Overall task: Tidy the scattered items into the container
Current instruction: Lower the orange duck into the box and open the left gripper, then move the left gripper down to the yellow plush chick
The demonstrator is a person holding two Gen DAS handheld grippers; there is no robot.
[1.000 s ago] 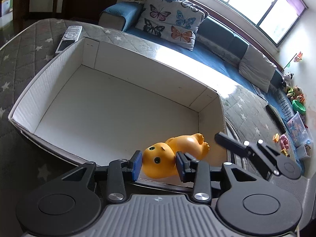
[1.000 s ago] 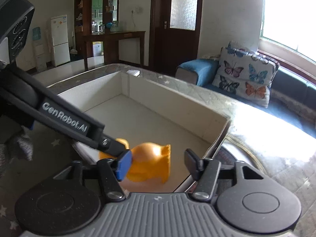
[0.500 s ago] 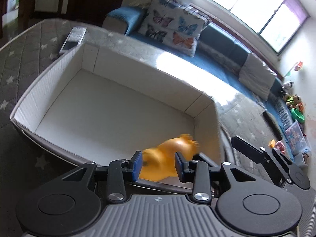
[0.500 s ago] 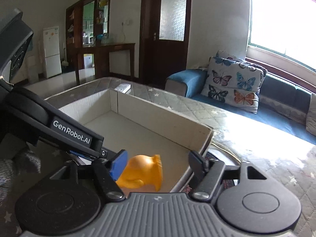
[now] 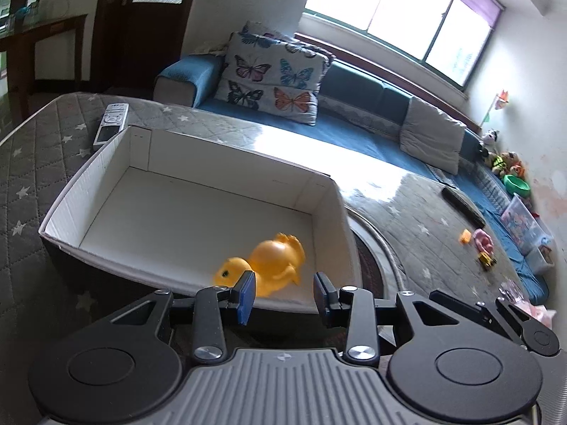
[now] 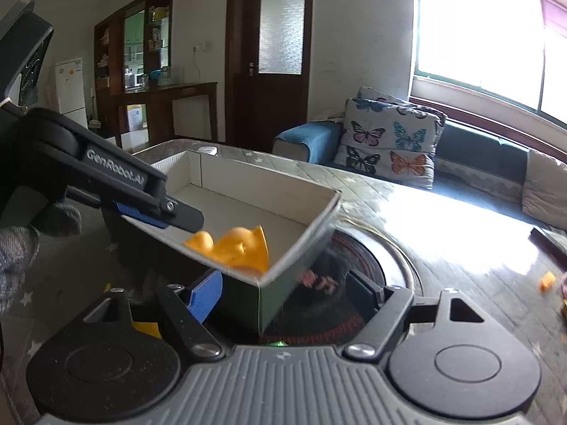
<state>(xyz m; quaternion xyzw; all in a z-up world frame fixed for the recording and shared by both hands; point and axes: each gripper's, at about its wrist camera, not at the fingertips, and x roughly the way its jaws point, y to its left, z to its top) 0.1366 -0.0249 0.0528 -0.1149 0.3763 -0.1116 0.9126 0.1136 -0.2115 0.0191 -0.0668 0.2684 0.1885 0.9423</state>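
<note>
Now the white box (image 5: 106, 163) holds the yellow duck toy (image 5: 264, 265) in its near right corner. Both claws are spread and empty: left gripper (image 5: 283, 292) near the rim, right gripper (image 6: 294, 292) beside it. Lifting straight back should clear the wall before fetching the small toys (image 5: 478, 241) far right.

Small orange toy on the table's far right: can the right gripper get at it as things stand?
Probably yes: the right gripper is open and empty, with bare table before the orange toy.

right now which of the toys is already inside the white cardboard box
The orange plastic duck-like toy, lying on its side in the white cardboard box. The small orange block, pink toy and yellow vehicle remain outside, on the grey quilted surface.
</note>
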